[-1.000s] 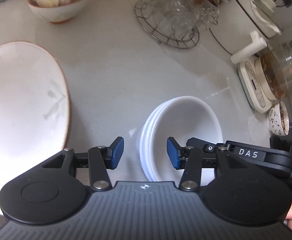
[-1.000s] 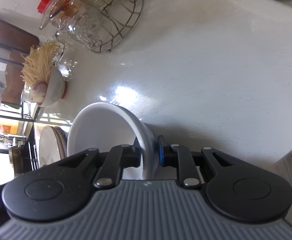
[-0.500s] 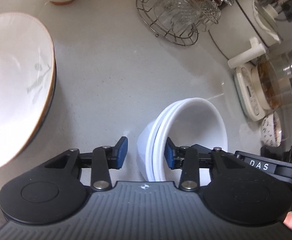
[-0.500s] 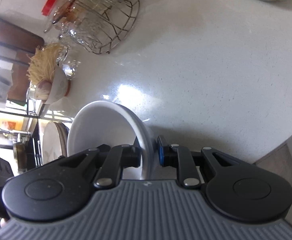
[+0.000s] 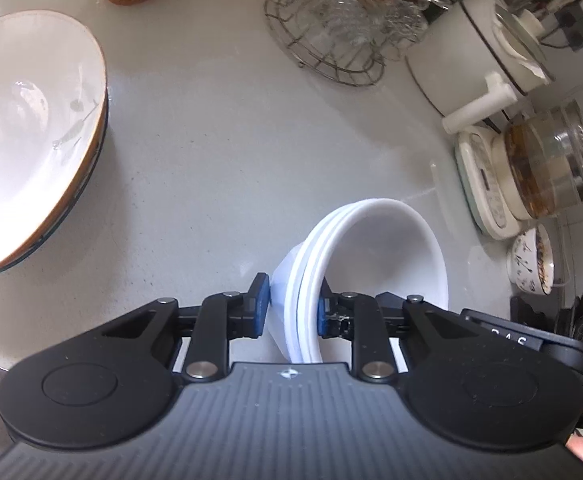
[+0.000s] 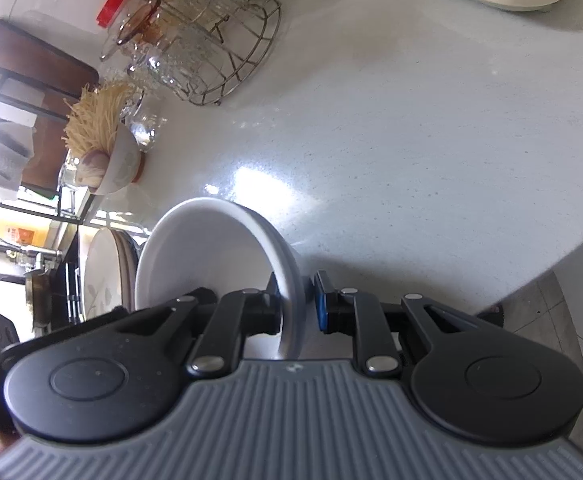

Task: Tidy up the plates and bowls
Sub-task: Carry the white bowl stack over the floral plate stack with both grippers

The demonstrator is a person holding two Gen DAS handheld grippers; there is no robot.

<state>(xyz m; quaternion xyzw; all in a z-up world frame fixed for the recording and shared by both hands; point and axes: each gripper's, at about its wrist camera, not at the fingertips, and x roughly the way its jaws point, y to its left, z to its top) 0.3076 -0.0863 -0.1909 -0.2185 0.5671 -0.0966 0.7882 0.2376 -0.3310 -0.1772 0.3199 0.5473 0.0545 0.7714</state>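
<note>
Two-handed pickup of the nested stack of plain white glossy bowls [image 5: 375, 264] – left side mid-clamp, right side already on.

My left gripper [image 5: 289, 310] has its jaws closing across the near rim of the stack; the inner blue pad looks on the rim, the outer one just shy of the wall, so I'd call it not seated yet. My right gripper [image 6: 297, 308] is clamped on the opposite rim, bowls tilted in its view. Next I judge: finish the left squeeze, then lift both evenly. Room: bare grey speckled counter [image 5: 219, 152] ahead; large white brown-rimmed bowl [image 5: 27, 136] far left of the left tongs; wire glass rack [image 5: 331, 40] beyond; counter edge near, right of the right tongs.
</note>
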